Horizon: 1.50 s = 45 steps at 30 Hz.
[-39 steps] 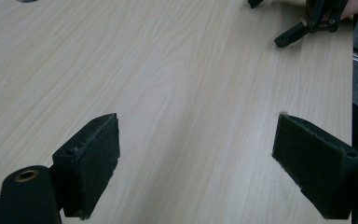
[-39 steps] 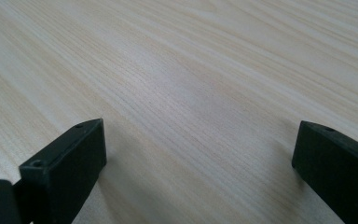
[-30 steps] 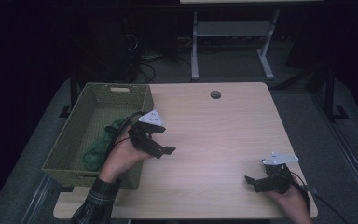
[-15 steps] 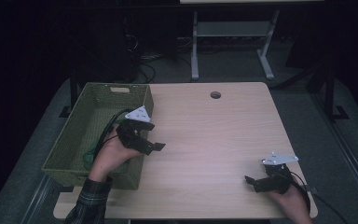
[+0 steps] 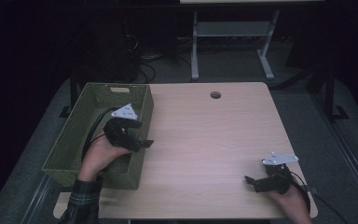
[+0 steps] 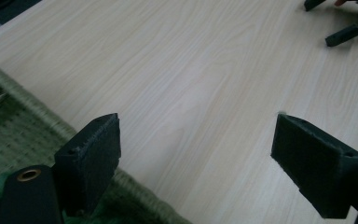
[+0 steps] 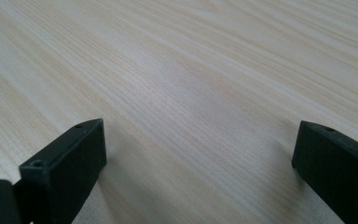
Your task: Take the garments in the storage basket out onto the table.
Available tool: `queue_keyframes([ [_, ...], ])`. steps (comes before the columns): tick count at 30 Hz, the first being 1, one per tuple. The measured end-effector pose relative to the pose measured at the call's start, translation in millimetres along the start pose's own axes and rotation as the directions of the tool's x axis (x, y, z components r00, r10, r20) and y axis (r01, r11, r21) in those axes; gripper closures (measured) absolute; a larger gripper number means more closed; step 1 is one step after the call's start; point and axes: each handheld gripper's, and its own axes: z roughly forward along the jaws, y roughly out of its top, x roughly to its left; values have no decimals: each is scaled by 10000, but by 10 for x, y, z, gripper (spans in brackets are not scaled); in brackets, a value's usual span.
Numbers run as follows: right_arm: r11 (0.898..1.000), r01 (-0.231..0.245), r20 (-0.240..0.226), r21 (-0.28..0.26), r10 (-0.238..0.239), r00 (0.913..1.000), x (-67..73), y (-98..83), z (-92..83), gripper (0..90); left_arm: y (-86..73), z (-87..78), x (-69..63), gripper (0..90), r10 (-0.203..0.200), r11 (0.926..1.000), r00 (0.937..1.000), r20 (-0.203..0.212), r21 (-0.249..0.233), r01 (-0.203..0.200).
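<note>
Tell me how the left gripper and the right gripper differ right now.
The left gripper is raised over the near right edge of the green basket, while the right gripper sits low at the table's near right corner. The left one points right across the wood; the right one points left. Both have open, empty jaws and a grey three-cornered plate on top.

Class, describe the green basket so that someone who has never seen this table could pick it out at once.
Start at the pale wooden table and look to its left edge. There sits the green basket, a deep rectangular woven bin with a cut-out handle slot in its far wall. The left gripper hangs over its right rim, and it is the only container on the table.
</note>
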Motion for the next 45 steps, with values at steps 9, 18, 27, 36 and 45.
queue_keyframes([
  [9,10000,-1,0,2,1,10000,0,0,0,24,-124,-182,143,176,-375,9992,9986,-383,-138,370],
  [18,10000,-2,0,-1,2,10000,0,0,0,24,-263,-335,264,217,-708,9975,9933,-910,-61,706],
  [27,10000,-10,0,8,10,10000,1,0,0,24,-434,-385,368,250,-934,9939,9837,-1536,433,1011],
  [36,10000,-12,-2,9,12,10000,0,0,0,24,-580,-416,380,289,-1090,9885,9792,-1710,857,1250],
  [45,10000,-18,9,10,18,10000,-1,0,0,24,-763,-412,459,326,-1301,9767,9747,-1816,1455,1575],
])
